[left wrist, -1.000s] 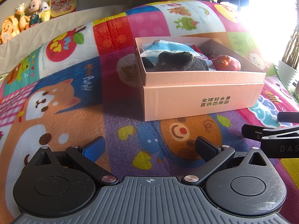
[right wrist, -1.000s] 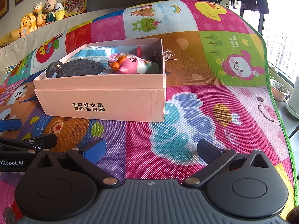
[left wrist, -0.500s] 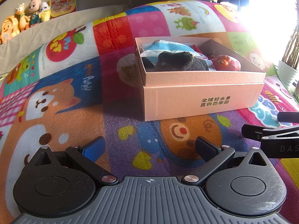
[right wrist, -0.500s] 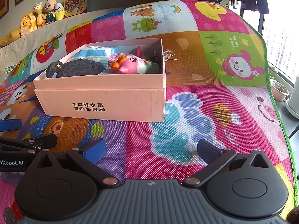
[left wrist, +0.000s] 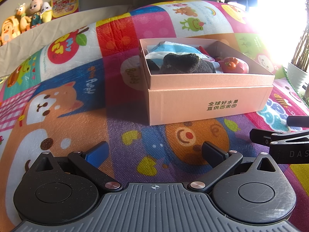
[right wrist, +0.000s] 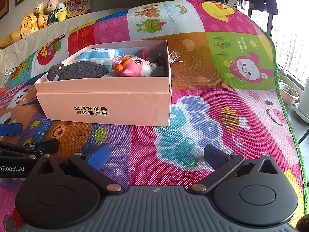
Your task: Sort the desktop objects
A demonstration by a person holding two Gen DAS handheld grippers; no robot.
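Note:
A pink cardboard box (left wrist: 208, 104) (right wrist: 108, 106) sits on the colourful play mat. Inside lie a dark grey plush item (left wrist: 185, 64) (right wrist: 81, 70), a blue and white packet (left wrist: 170, 47) (right wrist: 98, 55) and a pink and orange toy (right wrist: 133, 67), which shows as red in the left wrist view (left wrist: 232, 64). My left gripper (left wrist: 154, 152) is open and empty, low over the mat in front of the box. My right gripper (right wrist: 156, 152) is open and empty, in front of the box's right corner. Each gripper shows at the edge of the other's view.
The play mat (right wrist: 222, 100) ends at a green border on the right, with plant pots (right wrist: 289, 94) beyond it. Plush toys (right wrist: 42, 15) line a ledge at the back left. A small tuft of fibres (right wrist: 174, 56) lies behind the box.

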